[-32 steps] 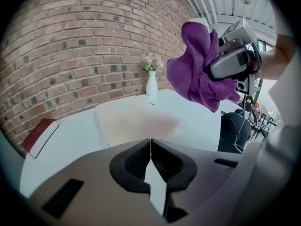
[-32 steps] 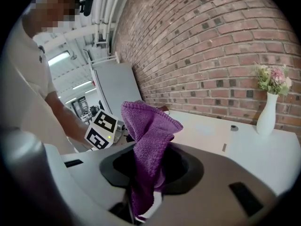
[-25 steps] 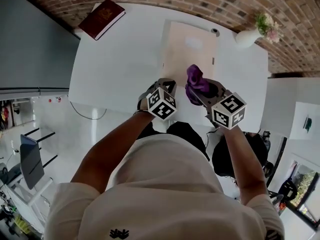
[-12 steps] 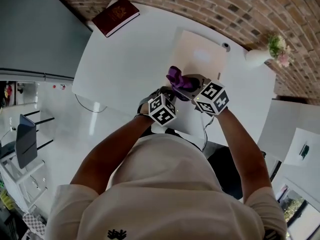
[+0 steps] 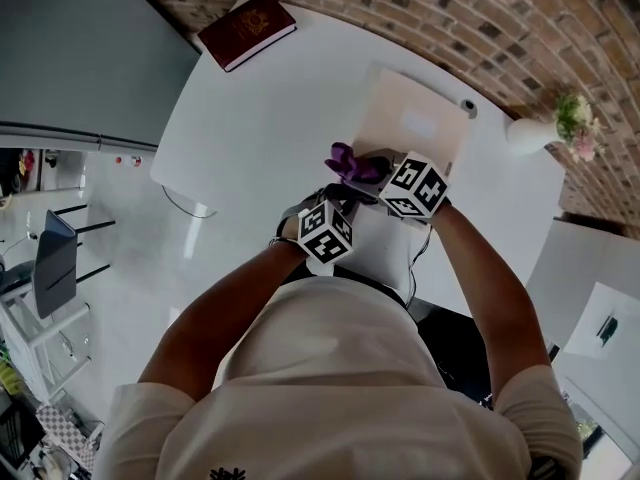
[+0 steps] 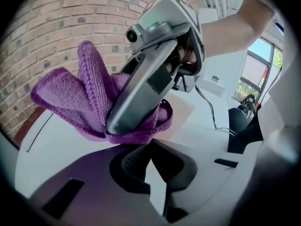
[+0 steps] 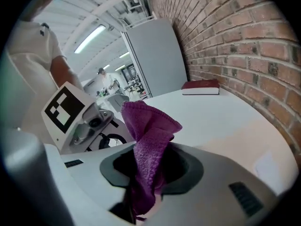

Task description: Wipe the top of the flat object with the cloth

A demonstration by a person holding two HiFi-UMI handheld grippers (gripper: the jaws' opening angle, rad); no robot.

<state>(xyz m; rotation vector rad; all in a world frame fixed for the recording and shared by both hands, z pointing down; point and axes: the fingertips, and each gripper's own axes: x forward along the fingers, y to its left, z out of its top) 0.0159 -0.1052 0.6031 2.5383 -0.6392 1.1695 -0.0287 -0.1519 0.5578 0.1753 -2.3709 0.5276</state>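
Purple cloth point(image 5: 347, 158) noted bunched, pinched in the jaws of the right hand-held gripper point(image 5: 368, 168). In the right gripper view the cloth point(image 7: 149, 140) is seen standing up out of the clamped jaws in a folded peak.

The cloth is held over the near left corner of the flat object point(image 5: 415, 118), a pale beige board lying flat on the white counter point(image 5: 260, 118). Most of the board extends from the cloth toward 1 o'clock. Contact between cloth and board cannot be judged.

Left hand-held gripper point(image 5: 335, 196) is recorded just beside the right one, at 7 o'clock from the cloth. In its own view the jaws point(image 6: 151, 149) are pressed together at the tips with nothing between them, and the cloth hangs just beyond them, draped around the right gripper's finger.

A small round pale item point(image 5: 467, 106) is seen at the board's far right corner, at 2 o'clock from the cloth. A dark red book point(image 5: 247, 30) lies on the far left part of the counter at 11 o'clock, well apart from the board. A white vase point(image 5: 530, 133) with flowers stands at 3 o'clock near the counter's edge. A brick wall point(image 5: 450, 8) runs along the far side. A grey cabinet point(image 5: 70, 58) is seen at 10 o'clock beside the counter.
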